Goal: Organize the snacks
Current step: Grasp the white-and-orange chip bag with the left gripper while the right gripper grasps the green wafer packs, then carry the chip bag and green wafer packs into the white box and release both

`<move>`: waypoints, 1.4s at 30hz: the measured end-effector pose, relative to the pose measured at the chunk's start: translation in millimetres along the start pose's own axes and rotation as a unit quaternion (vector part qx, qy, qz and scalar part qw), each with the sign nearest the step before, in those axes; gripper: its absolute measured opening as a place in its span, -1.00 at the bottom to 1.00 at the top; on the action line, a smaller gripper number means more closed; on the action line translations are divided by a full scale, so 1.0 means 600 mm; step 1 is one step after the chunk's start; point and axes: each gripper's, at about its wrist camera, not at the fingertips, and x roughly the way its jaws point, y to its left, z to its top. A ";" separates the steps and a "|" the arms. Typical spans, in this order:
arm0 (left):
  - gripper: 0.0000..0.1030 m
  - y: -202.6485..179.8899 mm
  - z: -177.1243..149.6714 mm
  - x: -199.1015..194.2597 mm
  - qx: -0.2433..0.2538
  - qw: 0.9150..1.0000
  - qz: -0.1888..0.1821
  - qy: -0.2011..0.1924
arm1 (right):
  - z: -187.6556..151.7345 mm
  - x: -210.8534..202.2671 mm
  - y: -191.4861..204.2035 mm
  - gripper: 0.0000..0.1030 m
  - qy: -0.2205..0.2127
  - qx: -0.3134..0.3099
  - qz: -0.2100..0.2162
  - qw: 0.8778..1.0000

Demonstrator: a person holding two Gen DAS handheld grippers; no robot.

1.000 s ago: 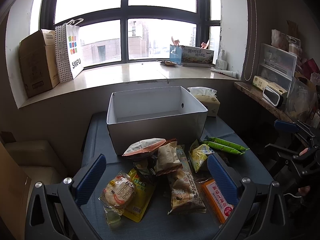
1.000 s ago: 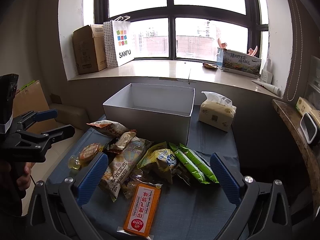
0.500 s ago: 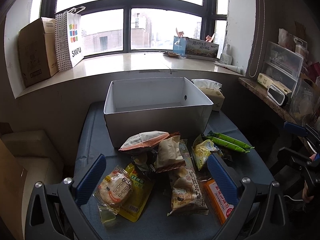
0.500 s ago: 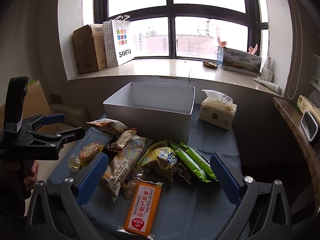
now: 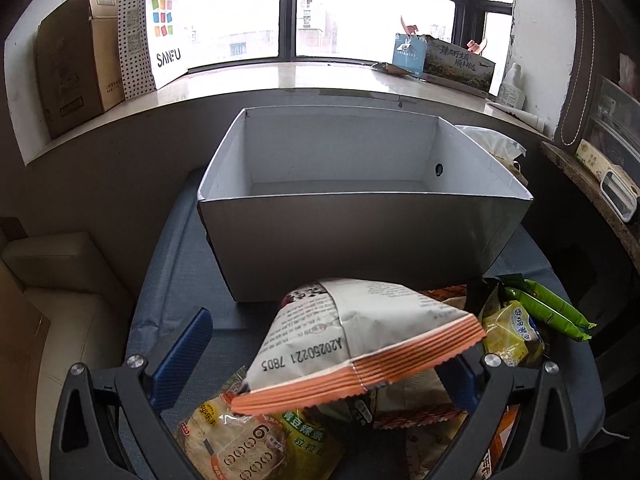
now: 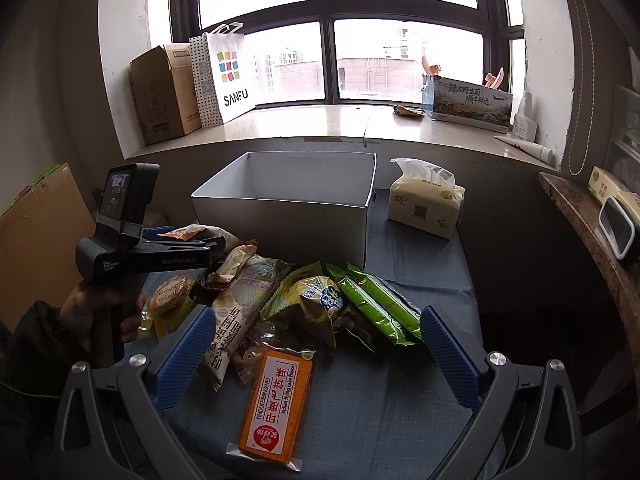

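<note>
A heap of snack packets lies on the blue-covered table (image 6: 420,264) in front of an empty white box (image 5: 360,236) (image 6: 288,220). My left gripper (image 5: 320,360) is open, its fingers on either side of a white packet with an orange striped seal (image 5: 360,336) that lies on top of the heap. It also shows in the right wrist view (image 6: 192,248), over the heap's left side. My right gripper (image 6: 316,344) is open and empty above an orange cake bar (image 6: 276,400). Green packets (image 6: 372,304) and a yellow bag (image 6: 316,300) lie in the middle.
A tissue pack (image 6: 426,208) stands right of the box. The windowsill behind holds a cardboard box (image 6: 164,92), a SANFU paper bag (image 6: 224,76) and a printed carton (image 6: 468,100). A wooden shelf (image 6: 584,232) runs along the right. A beige seat (image 5: 52,320) is at the left.
My left gripper has moved forward and down to the heap, and the white and orange packet now lies between its fingers. My right gripper has barely moved.
</note>
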 end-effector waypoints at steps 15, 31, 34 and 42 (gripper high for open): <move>-0.15 0.021 -0.021 -0.083 -0.027 0.999 -0.025 -0.039 | -0.014 0.040 -0.082 1.00 0.020 0.052 -0.028 0.998; -0.15 0.013 -0.039 -0.200 0.014 0.993 -0.086 -0.082 | -0.021 0.287 -0.231 1.00 0.141 0.085 0.072 0.984; -0.15 0.004 -0.042 -0.205 0.025 0.992 -0.090 -0.085 | -0.021 0.323 -0.247 1.00 0.161 0.115 0.117 0.973; -0.15 -0.004 -0.045 -0.205 0.030 0.992 -0.091 -0.082 | -0.019 0.323 -0.246 0.33 0.150 0.142 0.186 0.961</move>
